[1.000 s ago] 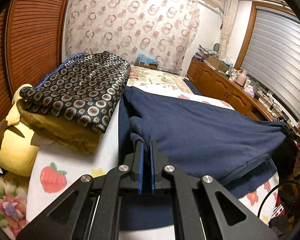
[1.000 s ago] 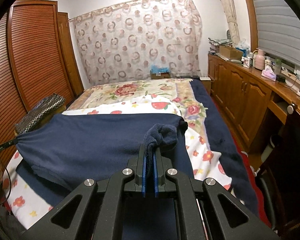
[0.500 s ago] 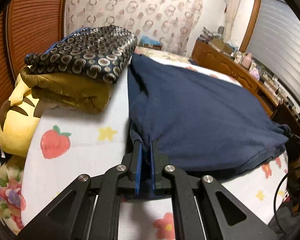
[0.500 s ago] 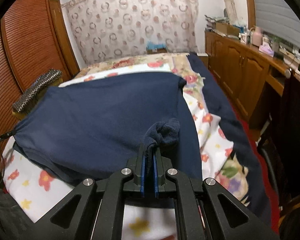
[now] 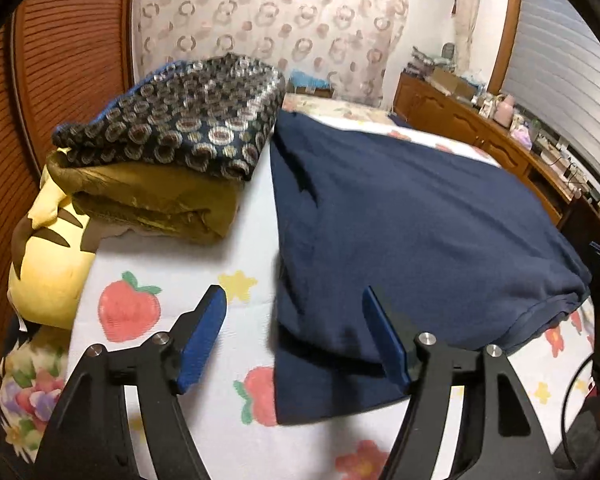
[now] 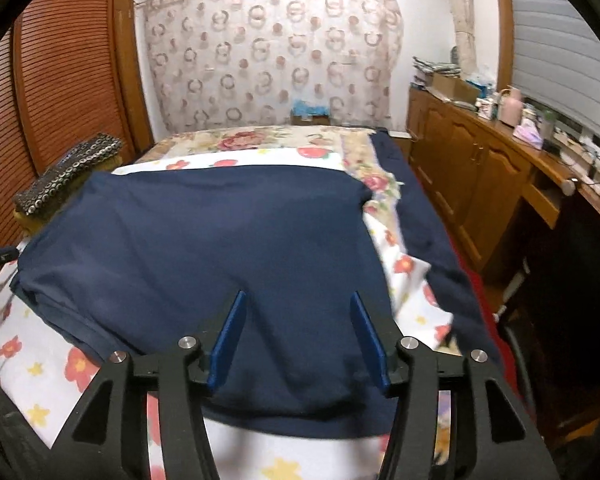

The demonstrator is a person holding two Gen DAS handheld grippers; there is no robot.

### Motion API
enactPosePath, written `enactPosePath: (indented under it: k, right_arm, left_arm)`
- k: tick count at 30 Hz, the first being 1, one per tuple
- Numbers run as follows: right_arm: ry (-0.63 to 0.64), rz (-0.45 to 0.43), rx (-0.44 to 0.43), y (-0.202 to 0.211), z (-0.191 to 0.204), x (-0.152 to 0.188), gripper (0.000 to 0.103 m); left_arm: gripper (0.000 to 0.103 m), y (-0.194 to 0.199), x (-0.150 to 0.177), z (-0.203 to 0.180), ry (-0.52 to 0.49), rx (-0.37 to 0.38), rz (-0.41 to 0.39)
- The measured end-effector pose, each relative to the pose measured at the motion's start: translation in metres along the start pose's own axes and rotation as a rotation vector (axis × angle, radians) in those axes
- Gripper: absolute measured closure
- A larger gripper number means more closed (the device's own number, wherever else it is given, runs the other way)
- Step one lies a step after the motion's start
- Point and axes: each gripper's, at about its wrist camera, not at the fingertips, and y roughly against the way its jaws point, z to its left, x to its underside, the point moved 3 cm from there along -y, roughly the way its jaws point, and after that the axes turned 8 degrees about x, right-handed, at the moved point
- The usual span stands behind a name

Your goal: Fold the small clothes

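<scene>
Left tool point(image 5: 294, 308), right tool point(image 6: 296, 312) spread; navy garment point(image 6: 204, 240) edges motion-blurred.

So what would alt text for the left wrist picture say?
An open left gripper, jaws spread wide, hovers over a navy garment lying folded on a strawberry-print sheet. To the left sits a stack of folded clothes.

Both views are lit by warm, even indoor light that looks to come from above, and the white wall point(image 6: 424, 32) at upper right is nearly blown out. Fisheye distortion bends the edges into black corners. Motion blur smears the navy garment point(image 5: 400, 220) and floral sheet point(image 6: 404, 264) at lower right.
</scene>
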Motion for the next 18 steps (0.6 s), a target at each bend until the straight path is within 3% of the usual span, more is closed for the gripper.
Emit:
enactPosePath:
  k: [6, 11, 18]
  right_arm:
    - [-0.019, 0.025, 0.008, -0.029, 0.001, 0.015, 0.047]
    - [-0.02, 0.046, 0.04, -0.031, 0.0, 0.018, 0.045]
    - [0.006, 0.01, 0.061, -0.022, 0.019, 0.025, 0.039]
  left_arm:
    - [0.032, -0.011, 0.004, 0.003, 0.013, 0.007, 0.058]
    - [0.04, -0.009, 0.011, -0.001, -0.005, -0.004, 0.062]
    - [0.072, -0.008, 0.014, -0.011, -0.031, 0.023, 0.078]
